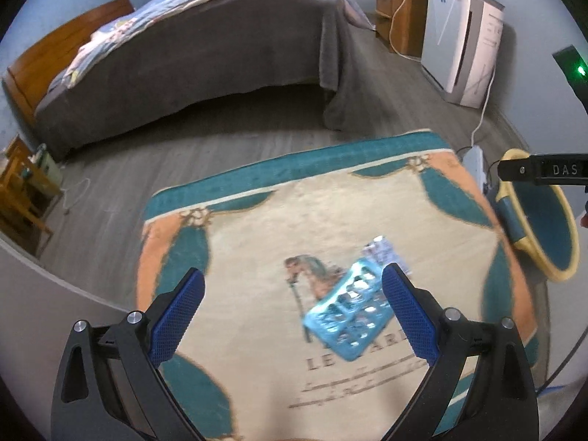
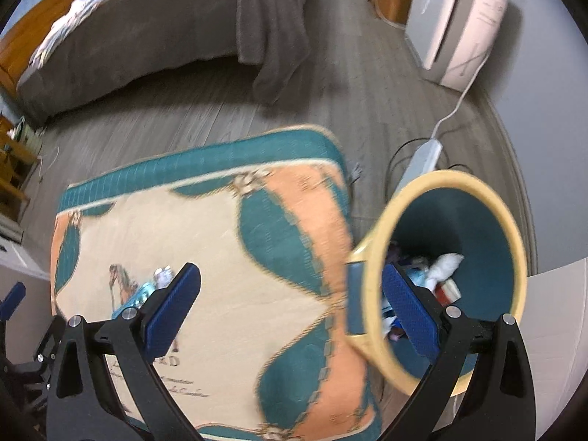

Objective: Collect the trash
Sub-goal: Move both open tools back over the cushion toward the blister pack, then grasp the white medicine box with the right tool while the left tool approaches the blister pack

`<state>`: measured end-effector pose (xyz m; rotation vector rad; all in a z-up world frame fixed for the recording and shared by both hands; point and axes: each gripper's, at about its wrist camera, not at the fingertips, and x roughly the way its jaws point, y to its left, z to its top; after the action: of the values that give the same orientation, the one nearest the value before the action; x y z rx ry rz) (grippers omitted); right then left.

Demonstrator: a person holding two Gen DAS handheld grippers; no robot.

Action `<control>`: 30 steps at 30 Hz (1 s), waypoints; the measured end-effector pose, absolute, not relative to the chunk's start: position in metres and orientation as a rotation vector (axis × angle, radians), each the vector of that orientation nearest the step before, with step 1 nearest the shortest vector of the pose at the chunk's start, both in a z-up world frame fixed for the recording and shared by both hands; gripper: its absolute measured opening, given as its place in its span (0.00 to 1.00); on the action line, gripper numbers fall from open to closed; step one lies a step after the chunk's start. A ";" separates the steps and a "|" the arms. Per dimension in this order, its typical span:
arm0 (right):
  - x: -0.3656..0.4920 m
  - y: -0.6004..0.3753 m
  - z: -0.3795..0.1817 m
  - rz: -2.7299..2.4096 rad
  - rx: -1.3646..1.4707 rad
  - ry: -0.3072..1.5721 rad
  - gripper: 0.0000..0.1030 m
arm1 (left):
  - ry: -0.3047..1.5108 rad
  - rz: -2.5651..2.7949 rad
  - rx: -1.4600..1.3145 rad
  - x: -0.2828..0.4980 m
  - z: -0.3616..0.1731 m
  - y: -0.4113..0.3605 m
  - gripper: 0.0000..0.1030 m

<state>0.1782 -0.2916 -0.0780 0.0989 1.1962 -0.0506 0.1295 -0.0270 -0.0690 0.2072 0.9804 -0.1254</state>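
A blue blister pack [image 1: 349, 316] lies on the rug [image 1: 257, 242] with a crumpled silvery wrapper [image 1: 384, 251] just beyond it. My left gripper [image 1: 294, 312] is open and empty above them, its right finger [image 1: 409, 312] next to the pack. The pack [image 2: 137, 299] and wrapper [image 2: 163, 275] show partly behind my right gripper's left finger [image 2: 172, 307]. My right gripper [image 2: 290, 308] is open and empty, over the rug's right edge beside the yellow-rimmed teal bin [image 2: 488, 198]. The bin holds white tissue [image 2: 444, 266] and other scraps. The bin also shows in the left wrist view [image 1: 514, 220].
A bed with a grey cover [image 1: 202, 66] stands beyond the rug on the wood floor. A white appliance [image 1: 459, 44] stands at the right wall. A power strip with cables [image 2: 422, 160] lies behind the bin. Wooden furniture [image 1: 22, 198] is at the left.
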 end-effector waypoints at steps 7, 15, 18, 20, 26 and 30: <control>0.180 -0.236 -0.099 0.014 0.039 1.248 0.94 | 1.037 -0.139 0.209 0.127 -0.088 -0.005 0.93; 0.184 -0.196 -0.127 0.042 -0.032 1.309 0.94 | 1.021 -0.152 0.211 0.129 -0.088 0.020 0.93; 0.186 -0.182 -0.138 0.067 -0.022 1.343 0.94 | 1.037 -0.147 0.223 0.130 -0.093 0.028 0.93; 0.185 -0.171 -0.147 0.089 -0.033 1.367 0.94 | 1.031 -0.141 0.225 0.131 -0.091 0.034 0.93; 0.180 -0.147 -0.168 0.150 0.032 1.471 0.94 | 1.036 -0.110 0.178 0.135 -0.088 0.056 0.93; 0.179 -0.142 -0.174 0.134 0.070 1.498 0.94 | 1.033 -0.112 0.180 0.135 -0.088 0.059 0.93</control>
<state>0.1787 -0.1424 -0.1737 0.0703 1.4978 0.1342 0.1345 0.0590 -0.0882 0.1796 1.0334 -0.1121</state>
